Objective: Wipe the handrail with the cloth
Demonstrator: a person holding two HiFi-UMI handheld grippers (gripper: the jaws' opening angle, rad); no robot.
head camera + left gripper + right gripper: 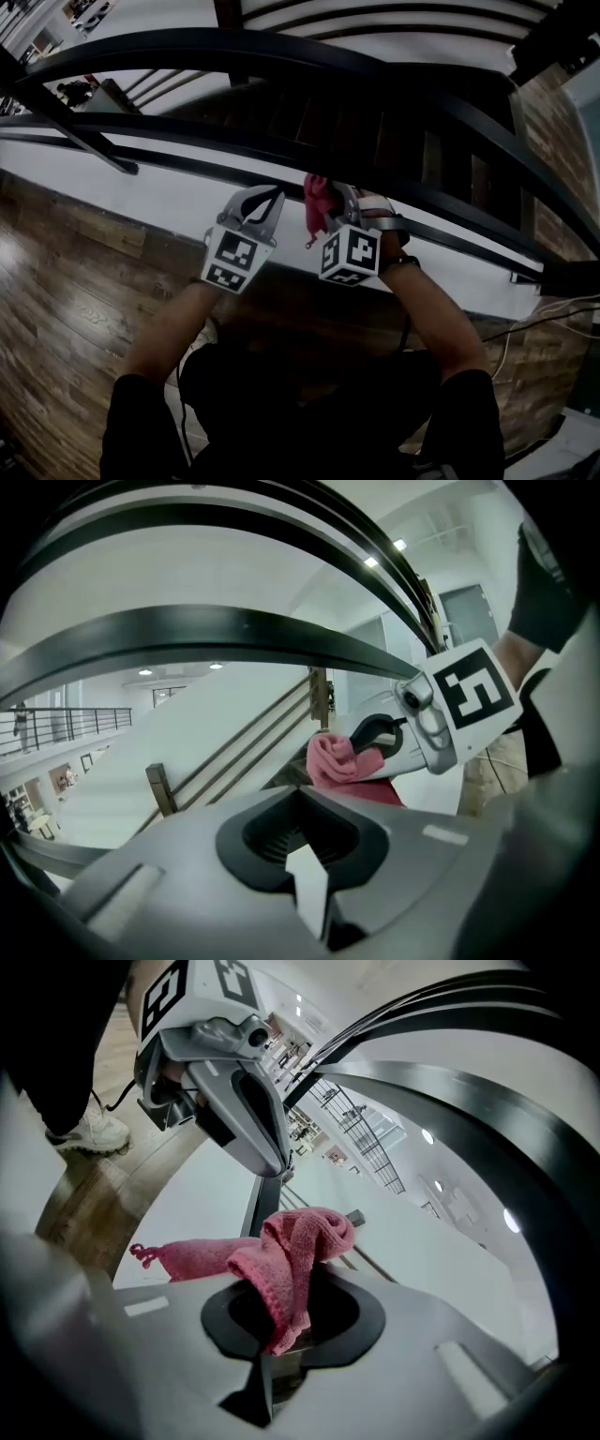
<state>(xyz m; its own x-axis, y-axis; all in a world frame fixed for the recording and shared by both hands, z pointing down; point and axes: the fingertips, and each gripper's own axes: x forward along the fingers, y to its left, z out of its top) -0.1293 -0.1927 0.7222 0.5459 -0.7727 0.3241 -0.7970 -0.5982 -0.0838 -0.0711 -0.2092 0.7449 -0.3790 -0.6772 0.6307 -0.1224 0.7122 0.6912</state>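
At the far left of the head view, the wooden floor (pixel 66 272) runs under a white band (pixel 141 192), and the dark curved handrail (pixel 281 56) sweeps above it; its left end is cut off by the frame. The person's left forearm (pixel 169 328) rises from the dark, underexposed lower centre, where little can be made out.

The left gripper (pixel 272 195) points up at a lower rail, with its marker cube (pixel 232 258) facing the camera. In its own view the left gripper (pixel 302 794) has its jaws closed tip to tip with nothing between them, and the handrail (pixel 234 635) arcs overhead.

Just to its right hangs the pink cloth (pixel 317 206). Its upper edge reaches the underside of the lower rail, but the head view is too dim to tell whether it touches the rail.

The right gripper (pixel 342 197) is clamped on the cloth. In its own view the cloth (pixel 281 1260) is bunched and pinched where the jaws of the right gripper (pixel 295 1288) close, with a loose tail trailing left. The pinched part is hidden inside the dark recess. The left gripper (pixel 277 1168) hangs just above the cloth, and the handrail (pixel 487 1091) curves past on the right. Seen from the left gripper view, the right gripper (pixel 375 738) holds the cloth (pixel 333 761) as a small roll.

At the far right, thin cables (pixel 553 314) trail off the frame.
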